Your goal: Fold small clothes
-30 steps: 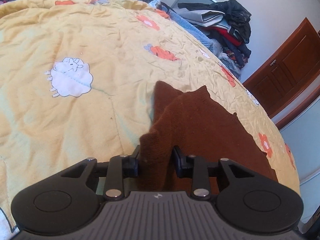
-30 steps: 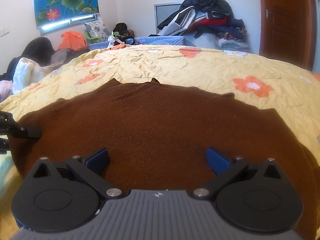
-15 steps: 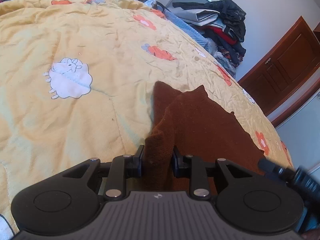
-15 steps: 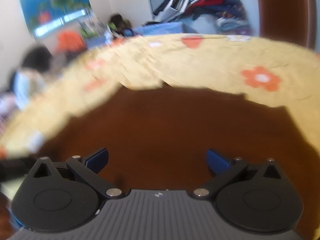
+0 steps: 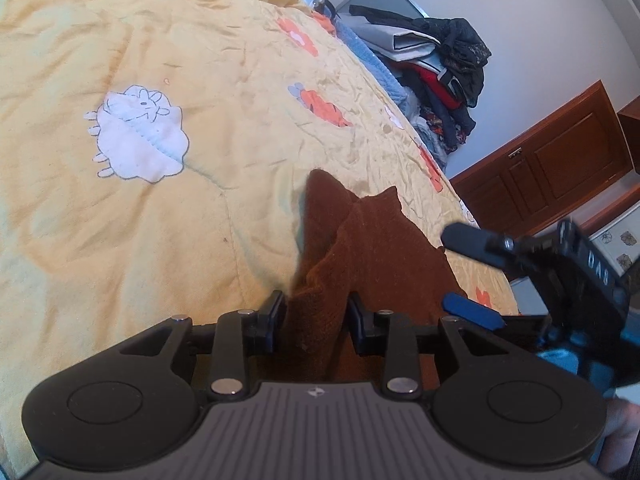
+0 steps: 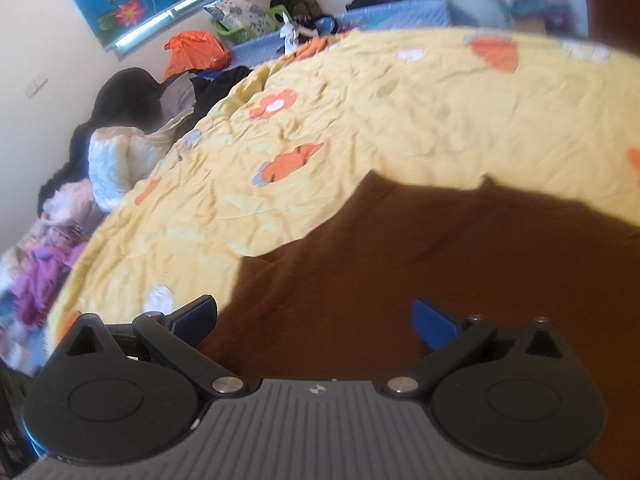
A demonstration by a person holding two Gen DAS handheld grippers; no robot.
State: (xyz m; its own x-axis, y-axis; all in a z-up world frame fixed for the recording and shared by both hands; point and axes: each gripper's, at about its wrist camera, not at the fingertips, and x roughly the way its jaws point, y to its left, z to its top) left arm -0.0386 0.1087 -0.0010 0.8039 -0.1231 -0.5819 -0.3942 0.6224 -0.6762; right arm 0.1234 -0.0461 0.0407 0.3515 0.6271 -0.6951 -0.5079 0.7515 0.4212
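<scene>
One yellow quilt [image 5: 168, 220] covers the bed, soft and creased, printed with orange flowers and carrots and a single white sheep [image 5: 138, 136]. On its near right part lies one brown knitted sweater [image 5: 384, 240], a fuzzy, ribbed cloth spread flat except at its near left edge, which is bunched into a raised fold. Far beyond the bed stands one heap of dark clothes [image 5: 440, 64], and to the right one brown wooden door [image 5: 552, 168] with panelled faces. There are two black grippers. The left gripper [image 5: 316, 320] is clamped on that raised fold of the sweater. The right gripper [image 6: 314, 318] hangs over the flat sweater with its blue-padded fingers [image 6: 434, 322] spread wide, holding nothing.
</scene>
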